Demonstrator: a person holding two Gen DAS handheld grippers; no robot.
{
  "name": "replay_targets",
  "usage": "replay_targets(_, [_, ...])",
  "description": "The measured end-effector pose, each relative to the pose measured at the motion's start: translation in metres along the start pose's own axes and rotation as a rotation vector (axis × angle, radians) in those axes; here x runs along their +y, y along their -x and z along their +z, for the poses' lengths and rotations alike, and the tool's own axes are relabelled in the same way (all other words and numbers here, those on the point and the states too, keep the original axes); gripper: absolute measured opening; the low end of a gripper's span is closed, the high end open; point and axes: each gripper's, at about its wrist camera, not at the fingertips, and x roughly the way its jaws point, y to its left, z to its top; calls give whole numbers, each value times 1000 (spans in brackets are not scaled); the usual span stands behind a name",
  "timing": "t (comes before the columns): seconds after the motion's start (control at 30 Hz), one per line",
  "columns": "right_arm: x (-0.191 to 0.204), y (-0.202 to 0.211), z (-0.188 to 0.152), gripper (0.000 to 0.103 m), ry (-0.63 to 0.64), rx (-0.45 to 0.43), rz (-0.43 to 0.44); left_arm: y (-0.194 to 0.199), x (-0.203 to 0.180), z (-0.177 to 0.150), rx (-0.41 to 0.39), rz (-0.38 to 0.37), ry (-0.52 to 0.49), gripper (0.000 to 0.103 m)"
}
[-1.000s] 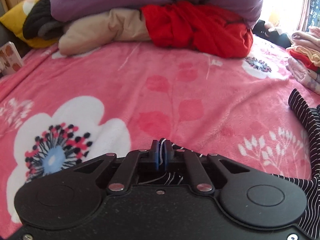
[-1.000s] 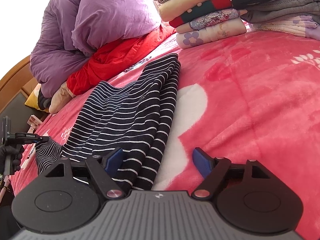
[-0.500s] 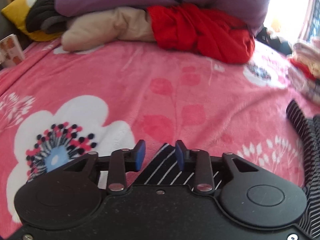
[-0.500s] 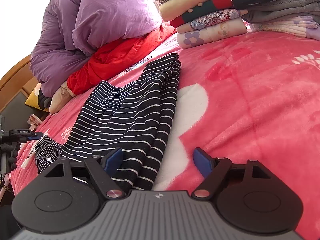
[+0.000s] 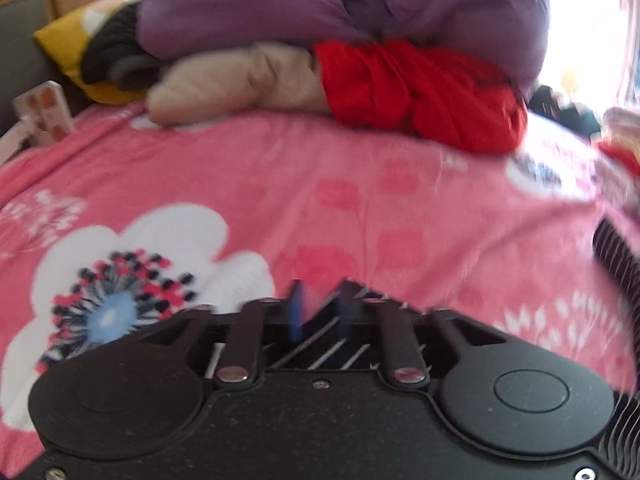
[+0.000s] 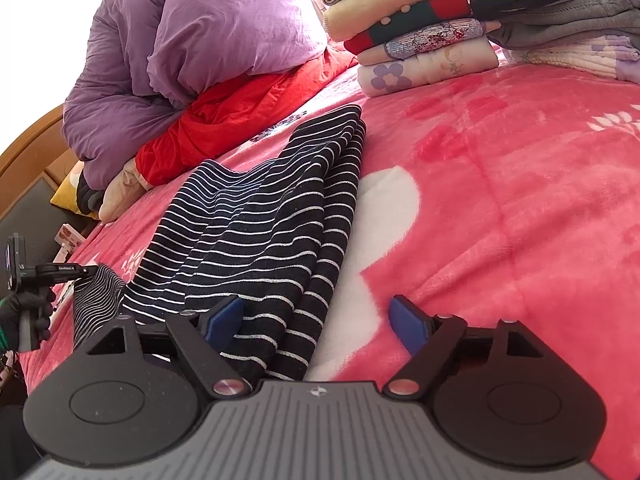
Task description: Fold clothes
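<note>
A navy garment with thin white stripes (image 6: pixel 272 216) lies lengthwise on the pink flowered blanket (image 6: pixel 520 200). My right gripper (image 6: pixel 316 320) is open, low over the garment's near end, its left fingertip (image 6: pixel 224 316) on the cloth. My left gripper (image 5: pixel 320 312) is open a little, with a striped corner (image 5: pixel 348 292) lying between its blue pads. The left wrist view is blurred. The left gripper also shows at the far left of the right wrist view (image 6: pixel 60 270), by a bunched striped end (image 6: pixel 96 300).
A purple duvet (image 6: pixel 208 52), red cloth (image 6: pixel 240 108) and beige cloth (image 5: pixel 240 76) are heaped at the headboard. A stack of folded clothes (image 6: pixel 440 40) stands at the far right. A yellow pillow (image 5: pixel 76 40) and a small box (image 5: pixel 44 108) lie at the left.
My left gripper was shut on the striped corner one second ago and has opened, then drawn back a little. The right gripper has barely moved.
</note>
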Motion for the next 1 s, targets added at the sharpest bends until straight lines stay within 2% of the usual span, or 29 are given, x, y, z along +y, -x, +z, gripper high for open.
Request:
replay_targets(0.1, [1, 0, 0, 80, 2, 2, -4, 20, -7, 4, -25, 3, -18, 27])
replay_targets(0.17, [1, 1, 1, 80, 1, 1, -4, 33, -12, 7, -39, -47, -7, 27])
replay_targets(0.27, [2, 2, 2, 80, -8, -2, -4, 44, -35, 10, -16, -133, 3, 28])
replay_targets(0.37, [3, 4, 2, 80, -17, -11, -2, 47, -79, 16, 26, -235, -23, 34])
replay_targets(0.43, [2, 5, 2, 80, -22, -15, -1, 46, -113, 17, 47, -306, -38, 44])
replay_targets(0.47, [2, 5, 2, 80, -26, -17, 0, 45, -130, 18, 59, -343, -41, 44])
replay_targets(0.57, [1, 6, 3, 79, -34, -21, 5, 41, -181, 16, 66, -449, -80, 44])
replay_targets(0.63, [1, 6, 4, 79, -36, -20, 6, 37, -212, 9, 78, -529, -124, 31])
replay_targets(0.73, [0, 6, 5, 79, -41, -17, 9, 29, -249, -6, 95, -610, -223, 29])
replay_targets(0.77, [0, 6, 5, 79, -44, -16, 11, 22, -256, -11, 103, -604, -262, 29])
replay_targets(0.8, [0, 6, 5, 79, -46, -14, 13, 8, -258, -16, 127, -531, -280, 29])
replay_targets(0.83, [-1, 6, 6, 79, -49, -12, 14, -5, -251, -17, 150, -466, -230, 22])
replay_targets(0.9, [-1, 7, 6, 79, -52, -11, 18, -28, -234, -18, 194, -340, -118, 20])
replay_targets(0.93, [-2, 6, 6, 79, -54, -10, 19, -25, -226, -14, 170, -363, -72, 20])
replay_targets(1.0, [-2, 7, 7, 79, -58, -10, 21, -16, -228, -5, 121, -384, -85, 20])
